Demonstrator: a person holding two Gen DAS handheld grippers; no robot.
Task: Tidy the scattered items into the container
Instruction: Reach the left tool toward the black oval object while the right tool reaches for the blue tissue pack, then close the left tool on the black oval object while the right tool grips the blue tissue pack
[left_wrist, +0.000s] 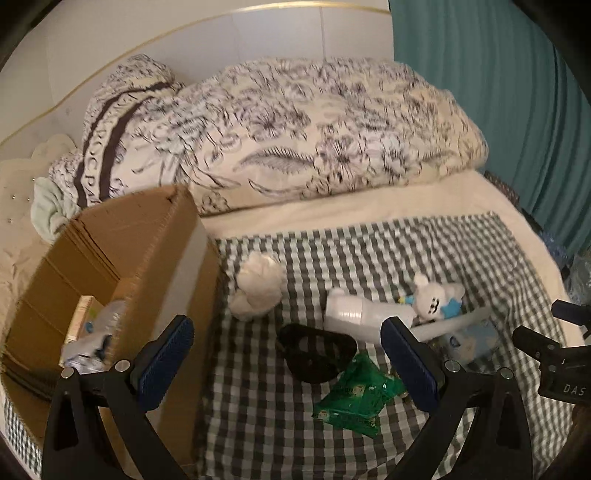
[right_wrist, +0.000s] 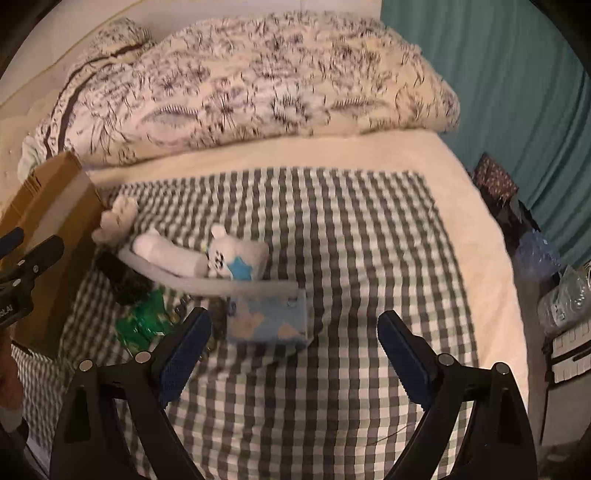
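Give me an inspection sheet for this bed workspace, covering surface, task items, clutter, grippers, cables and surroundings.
Surface: checked cloth spread over a cream bed sheet.
Job's things: cardboard box at the cloth's left edge, already holding a few items; on the cloth lie a white plush, white bottle, small bear toy, black ring-shaped item, green packet and blue patterned pouch.
Clutter: rolled floral duvet behind the cloth.
Grippers: left gripper open, empty, above the black item; right gripper open, empty, near the pouch.
Cables: nothing seen.
Surroundings: teal curtain; plastic-wrapped items beside the bed.
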